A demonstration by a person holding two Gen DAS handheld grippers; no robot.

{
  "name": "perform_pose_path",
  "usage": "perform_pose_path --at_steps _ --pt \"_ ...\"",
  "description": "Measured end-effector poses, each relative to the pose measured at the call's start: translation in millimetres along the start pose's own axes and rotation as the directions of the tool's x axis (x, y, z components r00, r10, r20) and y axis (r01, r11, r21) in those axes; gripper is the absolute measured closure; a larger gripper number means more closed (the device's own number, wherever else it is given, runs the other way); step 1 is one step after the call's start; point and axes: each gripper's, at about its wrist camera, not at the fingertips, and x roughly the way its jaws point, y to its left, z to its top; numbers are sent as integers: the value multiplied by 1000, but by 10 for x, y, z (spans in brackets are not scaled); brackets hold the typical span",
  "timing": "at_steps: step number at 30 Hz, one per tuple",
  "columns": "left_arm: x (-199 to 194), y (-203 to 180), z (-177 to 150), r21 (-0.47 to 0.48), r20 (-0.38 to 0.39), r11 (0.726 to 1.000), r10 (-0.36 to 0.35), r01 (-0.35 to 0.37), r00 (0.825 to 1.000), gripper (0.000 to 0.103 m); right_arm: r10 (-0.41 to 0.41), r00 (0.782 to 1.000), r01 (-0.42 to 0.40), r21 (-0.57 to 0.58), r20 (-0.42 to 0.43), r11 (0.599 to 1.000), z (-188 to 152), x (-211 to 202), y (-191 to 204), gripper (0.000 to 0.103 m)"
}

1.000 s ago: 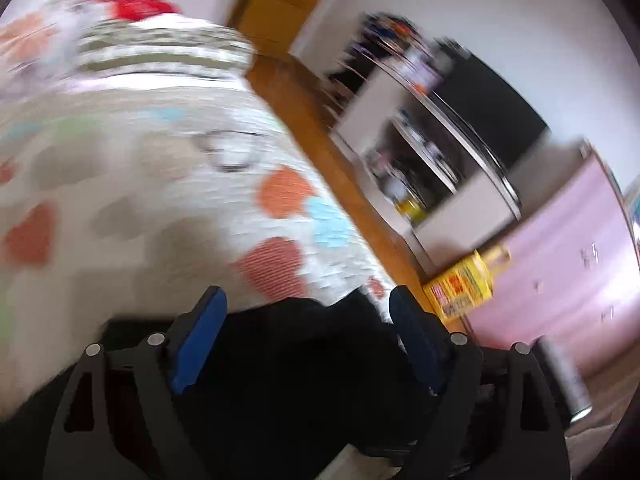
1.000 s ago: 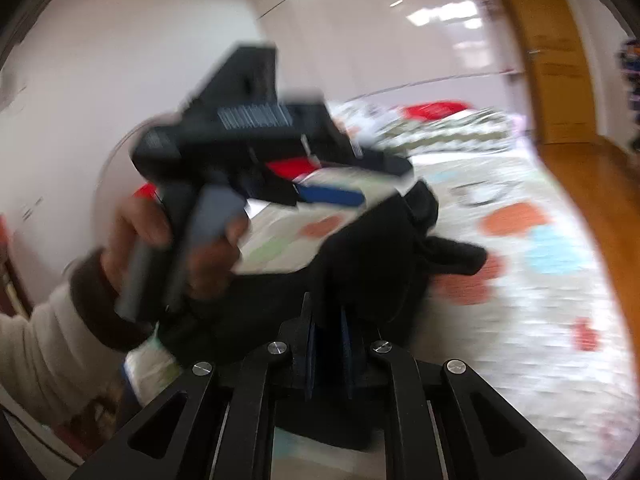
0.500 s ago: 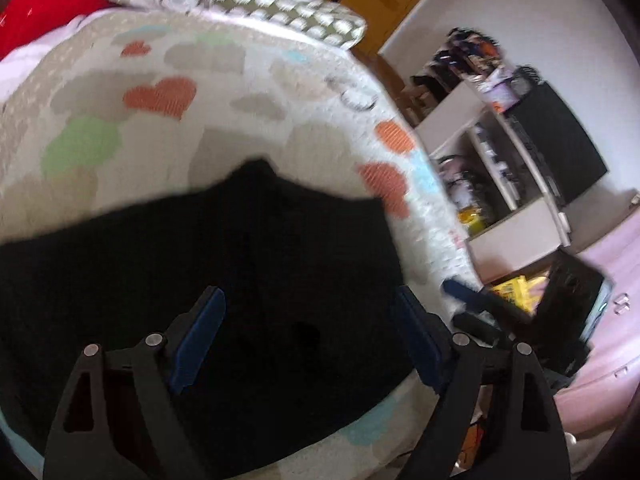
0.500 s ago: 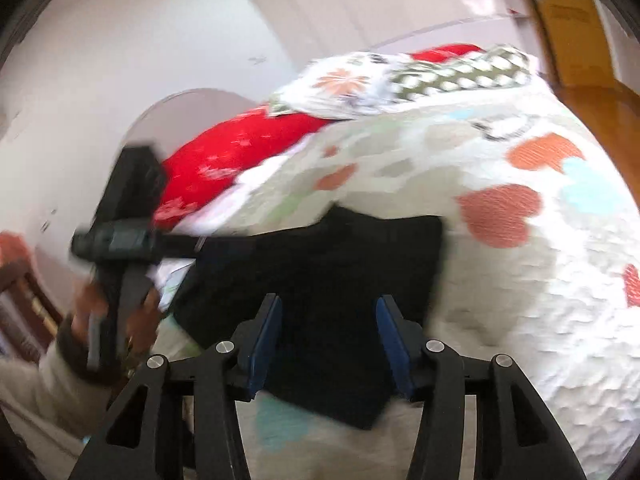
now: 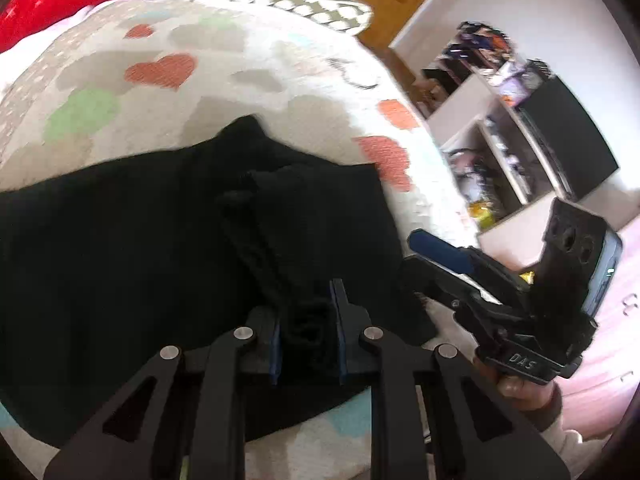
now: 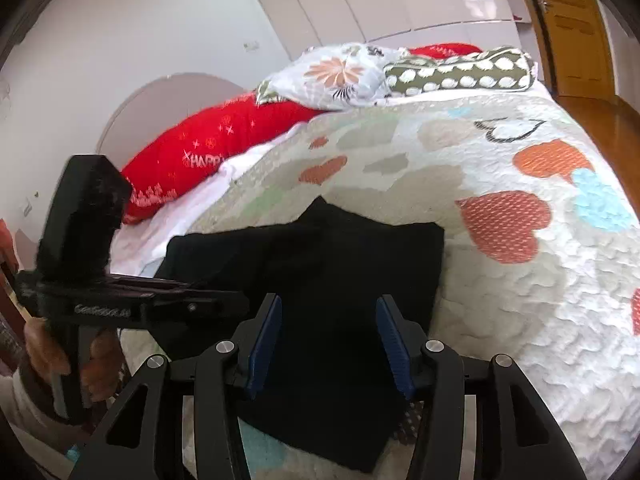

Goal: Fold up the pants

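Black pants [image 5: 120, 248] lie spread on a heart-patterned bedspread [image 5: 248, 80]; they also show in the right wrist view [image 6: 344, 264]. My left gripper [image 5: 306, 320] is shut on a bunched fold of the pants near their front edge. My right gripper [image 6: 326, 340] is open and empty, just above the pants' near edge. It also shows in the left wrist view [image 5: 440, 252] at the right, beside the cloth. The left gripper appears at the left of the right wrist view [image 6: 224, 300].
A red pillow [image 6: 208, 148], a floral pillow [image 6: 340, 76] and a dotted pillow [image 6: 460, 72] lie at the bed's head. White shelves and a black TV [image 5: 560, 132] stand to the right. A wooden door [image 6: 572, 28] is beyond the bed.
My left gripper has closed on a fold of the pants. My right gripper has stayed open over the near edge.
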Motion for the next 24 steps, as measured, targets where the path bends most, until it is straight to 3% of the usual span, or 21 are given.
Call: perform_pose_path --at_steps 1,2,4,7,12,15,18,24 --pt "60 104 -9 -36 -2 997 65 -65 998 83 0 1000 0 -2 -11 1000 -2 52 13 51" --pt "96 218 -26 -82 -11 993 81 -82 997 77 -2 1000 2 -5 -28 1000 11 149 20 51" --pt "29 322 -64 -124 -3 992 39 -39 999 72 -25 998 24 -21 -54 1000 47 271 54 51" --pt "-207 299 -113 -86 68 988 133 -127 989 56 -6 1000 5 -40 -29 999 130 262 128 51" --pt "-358 356 -192 -83 103 985 158 -150 982 54 13 998 -20 -100 -61 995 278 534 359 54" --pt "-426 420 -222 -109 117 976 203 -190 972 53 -60 985 38 -138 -159 990 224 917 423 54" --pt "-529 494 -283 -145 136 972 204 -184 969 40 -65 989 45 -150 -131 988 235 808 492 54" --pt "-718 708 -392 -215 184 953 254 -214 950 34 -67 994 46 -216 -89 975 154 494 732 53"
